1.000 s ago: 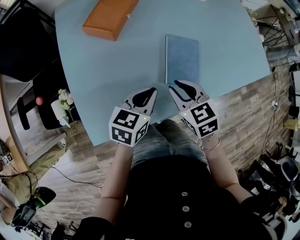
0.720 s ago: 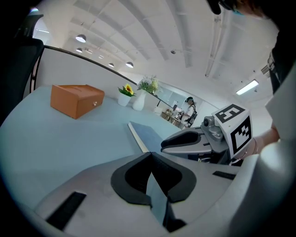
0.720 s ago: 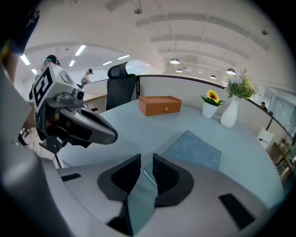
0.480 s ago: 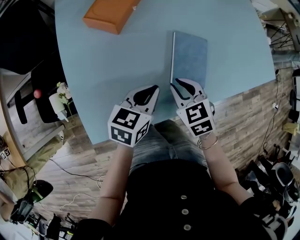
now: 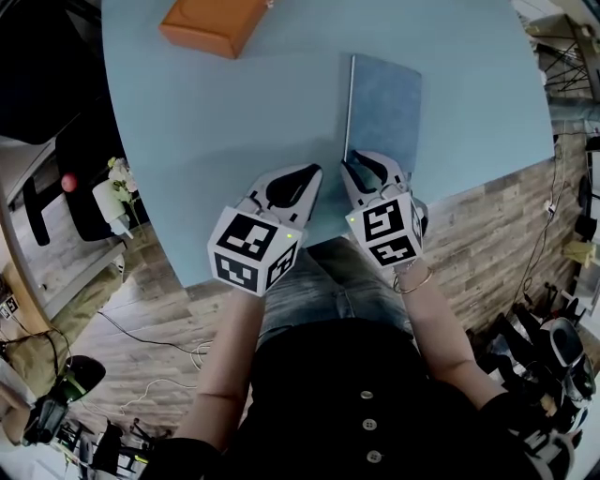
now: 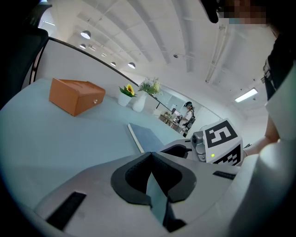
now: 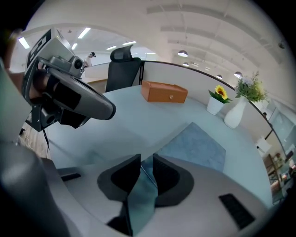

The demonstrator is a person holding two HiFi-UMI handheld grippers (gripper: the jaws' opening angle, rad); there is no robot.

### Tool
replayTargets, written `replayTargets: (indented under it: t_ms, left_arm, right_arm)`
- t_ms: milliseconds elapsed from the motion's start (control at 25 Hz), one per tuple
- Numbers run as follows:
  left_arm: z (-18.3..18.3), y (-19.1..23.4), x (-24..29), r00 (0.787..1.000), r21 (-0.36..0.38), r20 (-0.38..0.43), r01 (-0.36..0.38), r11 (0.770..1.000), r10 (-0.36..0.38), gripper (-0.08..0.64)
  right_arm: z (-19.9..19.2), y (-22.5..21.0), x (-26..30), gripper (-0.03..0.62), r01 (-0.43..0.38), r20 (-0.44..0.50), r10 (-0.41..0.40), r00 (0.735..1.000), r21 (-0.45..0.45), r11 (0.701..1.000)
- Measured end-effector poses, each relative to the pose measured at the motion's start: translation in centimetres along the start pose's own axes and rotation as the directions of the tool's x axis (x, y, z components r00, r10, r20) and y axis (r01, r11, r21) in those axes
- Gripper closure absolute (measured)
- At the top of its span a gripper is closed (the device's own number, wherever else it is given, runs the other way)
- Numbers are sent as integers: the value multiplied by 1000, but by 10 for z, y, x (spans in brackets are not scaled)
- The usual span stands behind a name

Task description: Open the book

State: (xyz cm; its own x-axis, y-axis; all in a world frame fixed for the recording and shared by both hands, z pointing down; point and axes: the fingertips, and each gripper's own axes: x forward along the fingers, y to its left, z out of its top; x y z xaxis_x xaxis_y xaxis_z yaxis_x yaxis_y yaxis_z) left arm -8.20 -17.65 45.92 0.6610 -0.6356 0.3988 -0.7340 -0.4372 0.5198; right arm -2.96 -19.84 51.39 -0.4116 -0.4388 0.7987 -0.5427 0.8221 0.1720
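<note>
Book [image 5: 386, 105]: thin, flat rectangle, matte blue-grey cover, closed, lying on smooth light-blue table [image 5: 225, 141], right of centre. Orange box [image 5: 211, 23]: rectangular, at far edge. Left gripper [image 6: 151, 155]: dark pads meet at tips, nothing between. Right gripper [image 7: 142, 162]: pads narrowly apart, book's near-left corner edge seen in gap; contact unconfirmed.

Light: ceiling lamps [image 6: 85, 34] are shining bright and even.
Shadows: a faint one is lying on the table [image 5: 234, 122] beneath the left gripper [image 5: 302, 178].
Distortion: both gripper views are bending, corners darkening.
Focus: nearest parts are blurring softly.
</note>
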Motion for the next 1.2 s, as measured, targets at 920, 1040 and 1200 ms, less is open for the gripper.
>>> replayTargets:
  t_ms: [920,1040,1200]
  left_arm:
    - [-11,14,-6,999,21,-40,13,1000,-13,548]
    - [-8,16,-9,999,26,-32,16,1000,-15,548]
    - [1,19,-16,1000,48,-13,21,999,-20,548]
  right_arm:
    - [-7,2,12,509,67,-43,-68,997,-26,997]
    - [-6,2,13,511,67,-28,-68,997,-23,997]
    - [-6,3,14,515,72,-43,-73,996,-12,997]
